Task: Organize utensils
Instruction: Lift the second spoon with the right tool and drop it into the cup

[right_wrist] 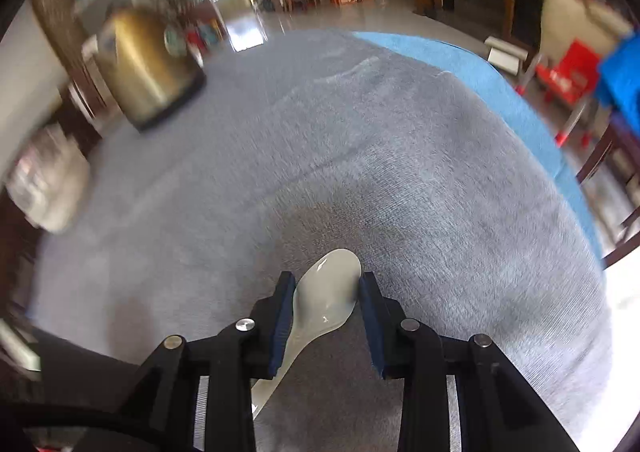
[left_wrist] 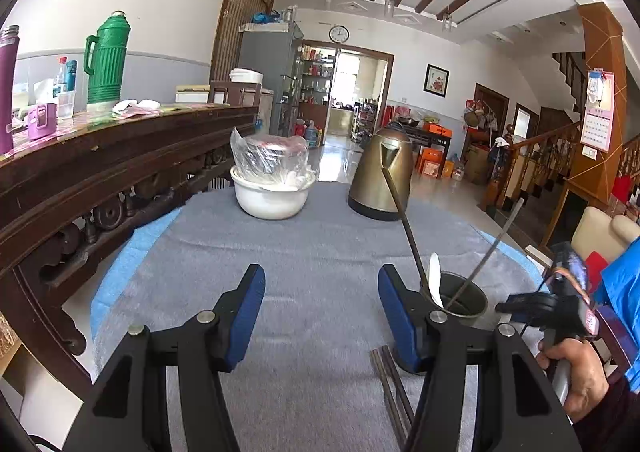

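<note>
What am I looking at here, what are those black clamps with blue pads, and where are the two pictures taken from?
No robot: a person holds a two-finger tool in each hand, each with a wide-angle camera looking along its fingers. The left-hand view shows the left tool open and empty over a grey cloth, with a white bowl, a brass kettle and a metal cup holding chopsticks. The right-hand view shows the right tool gripping a white spoon by its bowl.
</note>
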Tool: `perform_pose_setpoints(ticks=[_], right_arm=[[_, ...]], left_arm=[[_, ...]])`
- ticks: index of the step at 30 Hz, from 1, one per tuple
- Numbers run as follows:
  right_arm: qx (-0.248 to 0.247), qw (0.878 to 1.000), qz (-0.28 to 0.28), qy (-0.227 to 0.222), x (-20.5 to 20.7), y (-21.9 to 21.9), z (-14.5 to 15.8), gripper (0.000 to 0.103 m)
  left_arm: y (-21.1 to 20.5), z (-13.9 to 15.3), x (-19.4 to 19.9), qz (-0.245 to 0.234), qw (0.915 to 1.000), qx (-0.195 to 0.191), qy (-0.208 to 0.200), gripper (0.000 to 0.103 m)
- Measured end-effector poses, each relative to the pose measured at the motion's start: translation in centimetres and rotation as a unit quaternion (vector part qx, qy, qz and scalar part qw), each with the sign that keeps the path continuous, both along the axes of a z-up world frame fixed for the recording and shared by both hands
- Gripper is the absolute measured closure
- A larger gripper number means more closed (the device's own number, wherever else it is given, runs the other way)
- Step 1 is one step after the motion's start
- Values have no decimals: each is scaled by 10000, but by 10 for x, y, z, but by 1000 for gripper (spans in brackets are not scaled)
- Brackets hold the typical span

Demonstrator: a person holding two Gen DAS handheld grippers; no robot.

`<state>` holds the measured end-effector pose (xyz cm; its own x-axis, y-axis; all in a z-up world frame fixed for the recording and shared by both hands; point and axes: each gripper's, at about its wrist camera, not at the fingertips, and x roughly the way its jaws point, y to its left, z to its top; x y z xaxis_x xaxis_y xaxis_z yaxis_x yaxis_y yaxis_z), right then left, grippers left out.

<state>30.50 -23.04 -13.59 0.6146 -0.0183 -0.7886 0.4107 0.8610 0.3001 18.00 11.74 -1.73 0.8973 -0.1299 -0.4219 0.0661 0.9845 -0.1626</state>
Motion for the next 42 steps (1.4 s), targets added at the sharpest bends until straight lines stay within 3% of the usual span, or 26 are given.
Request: perform_pose_setpoints(ticks=[3, 5, 8, 10, 13, 18, 23, 26, 28, 29, 31, 38, 42], right_arm=[[81, 9951, -50, -985, -32, -2, 22, 68], [-75, 9845, -112, -1748, -62, 4, 48, 68], [-286, 9608, -163, -2753, -91, 20, 84, 68], [-630, 9365, -40, -3449, -107, 45, 111, 68], [-1310, 9063, 146, -4016, -114, 91, 133, 68], [-2244, 8871, 670, -3978, -81, 154, 128, 68], [-2791, 8904, 1199, -3389, -56, 183, 104, 66], [-2595, 8983, 1418, -3249, -58, 179, 97, 64], [-2384, 9046, 1448, -3223, -64, 172, 99, 24], [-2249, 9063, 1424, -3282, -70, 167, 101, 23], [-2011, 9060, 1383, -3459, -80, 158, 106, 23], [-1432, 9287, 678, -3351, -122, 100, 122, 24], [-1342, 9440, 546, -2963, -139, 75, 119, 60]], left_arm=[[-5, -2, 0, -46, 10000, -5, 85, 43], [-7, -4, -1, -51, 9999, -17, 127, 43], [-8, -10, 3, -61, 9992, -105, 368, 43], [-8, -15, 5, -88, 9984, -164, 528, 43], [-6, -24, 6, -83, 9969, -181, 758, 43], [4, -35, 5, -4, 9951, -194, 967, 43], [18, -38, 5, 134, 9947, -203, 1003, 43], [21, -40, 6, 160, 9941, -250, 1046, 43], [21, -39, 7, 145, 9938, -272, 1069, 43], [19, -38, 5, 132, 9940, -265, 1057, 43], [16, -35, 3, 95, 9944, -240, 1021, 43], [5, -19, -15, -3, 9961, -51, 879, 43], [-4, -11, -26, -80, 9953, 67, 960, 42]])
